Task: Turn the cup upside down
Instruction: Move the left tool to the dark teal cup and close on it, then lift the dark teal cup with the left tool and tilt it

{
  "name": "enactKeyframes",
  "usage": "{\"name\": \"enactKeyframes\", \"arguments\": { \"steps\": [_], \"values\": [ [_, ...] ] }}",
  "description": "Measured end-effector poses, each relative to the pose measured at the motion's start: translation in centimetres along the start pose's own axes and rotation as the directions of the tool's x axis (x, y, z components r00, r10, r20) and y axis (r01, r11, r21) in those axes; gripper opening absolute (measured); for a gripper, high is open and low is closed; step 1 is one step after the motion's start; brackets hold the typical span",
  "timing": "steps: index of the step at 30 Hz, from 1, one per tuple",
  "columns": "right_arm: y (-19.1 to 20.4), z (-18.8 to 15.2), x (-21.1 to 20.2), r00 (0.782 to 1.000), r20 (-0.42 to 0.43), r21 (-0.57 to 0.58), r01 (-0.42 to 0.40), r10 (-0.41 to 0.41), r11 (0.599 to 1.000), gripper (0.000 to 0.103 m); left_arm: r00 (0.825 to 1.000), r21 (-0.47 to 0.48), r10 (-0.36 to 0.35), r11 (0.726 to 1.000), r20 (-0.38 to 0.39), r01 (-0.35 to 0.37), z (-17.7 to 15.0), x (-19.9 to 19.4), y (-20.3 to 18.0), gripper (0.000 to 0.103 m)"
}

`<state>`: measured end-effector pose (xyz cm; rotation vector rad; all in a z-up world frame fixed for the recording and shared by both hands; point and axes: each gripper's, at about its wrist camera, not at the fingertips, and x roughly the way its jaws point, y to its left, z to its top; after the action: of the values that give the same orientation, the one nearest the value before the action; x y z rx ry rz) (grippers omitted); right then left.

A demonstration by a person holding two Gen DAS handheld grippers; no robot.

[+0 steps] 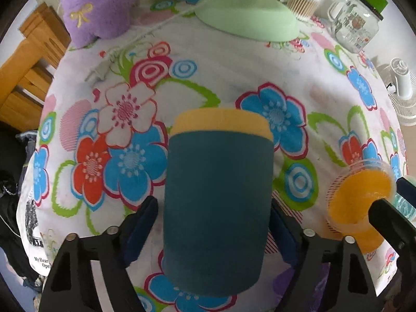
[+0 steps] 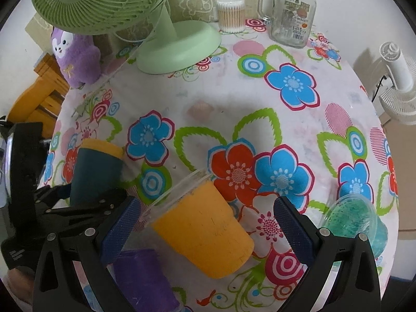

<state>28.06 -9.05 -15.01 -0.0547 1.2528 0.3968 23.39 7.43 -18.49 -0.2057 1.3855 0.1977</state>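
Note:
A dark teal cup with a yellow rim (image 1: 218,200) lies between the pads of my left gripper (image 1: 213,223), rim pointing away, above the floral cloth; the pads press its sides. It also shows in the right wrist view (image 2: 96,171), with the left gripper (image 2: 78,202) around it. An orange cup with a clear rim (image 2: 205,231) lies tilted on the cloth between the open fingers of my right gripper (image 2: 208,221), not touched. It shows at the right in the left wrist view (image 1: 361,200).
A purple cup (image 2: 143,278) lies at the near left and a green-filled clear cup (image 2: 356,223) at the right. At the back stand a green fan (image 2: 179,44), a purple plush (image 2: 78,57), a cotton-swab tub (image 2: 231,13) and a glass jar mug (image 2: 291,10). A white fan (image 2: 397,83) is beyond the table's right edge.

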Motion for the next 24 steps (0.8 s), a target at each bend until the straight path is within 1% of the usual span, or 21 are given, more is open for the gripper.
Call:
{"name": "enactKeyframes", "arguments": {
  "steps": [2, 4, 7, 12, 13, 16, 22, 24],
  "values": [
    [0.1, 0.0, 0.1, 1.0, -0.001, -0.004, 0.002, -0.002, 1.0, 0.103, 1.0, -0.004, 0.011, 1.0, 0.009, -0.011, 0.0, 0.0, 0.0, 0.077],
    [0.2, -0.1, 0.1, 1.0, -0.001, -0.007, 0.001, -0.001, 1.0, 0.103, 1.0, 0.001, 0.015, 1.0, 0.015, -0.015, 0.1, -0.1, -0.1, 0.069],
    [0.3, -0.1, -0.3, 1.0, 0.007, -0.009, -0.004, 0.004, 1.0, 0.103, 1.0, -0.012, 0.004, 1.0, 0.01, -0.004, 0.3, -0.1, -0.3, 0.069],
    [0.4, -0.2, -1.6, 1.0, 0.026, -0.013, -0.012, 0.012, 1.0, 0.103, 0.999, -0.031, 0.011, 0.999, 0.036, -0.01, -0.1, -1.7, -0.2, 0.068],
    [0.3, -0.2, -2.0, 0.999, 0.031, -0.013, -0.014, 0.015, 1.0, 0.103, 0.999, -0.03, 0.007, 1.0, 0.038, -0.006, -0.2, -2.2, 0.3, 0.068],
    [0.2, -0.5, -3.3, 0.999, 0.046, -0.015, -0.021, 0.022, 1.0, 0.103, 0.998, -0.017, 0.012, 1.0, 0.062, -0.011, -0.7, -4.0, -0.3, 0.068],
    [-0.3, -1.7, -6.7, 0.996, 0.081, -0.021, -0.033, 0.035, 0.999, 0.103, 0.993, 0.032, 0.003, 0.999, 0.121, -0.007, -2.3, -8.2, -1.8, 0.068],
    [-0.6, -2.4, -7.9, 0.995, 0.091, -0.025, -0.029, 0.031, 0.999, 0.103, 0.99, 0.05, -0.012, 0.999, 0.142, 0.005, -3.3, -9.6, -2.5, 0.068]
  ]
}}
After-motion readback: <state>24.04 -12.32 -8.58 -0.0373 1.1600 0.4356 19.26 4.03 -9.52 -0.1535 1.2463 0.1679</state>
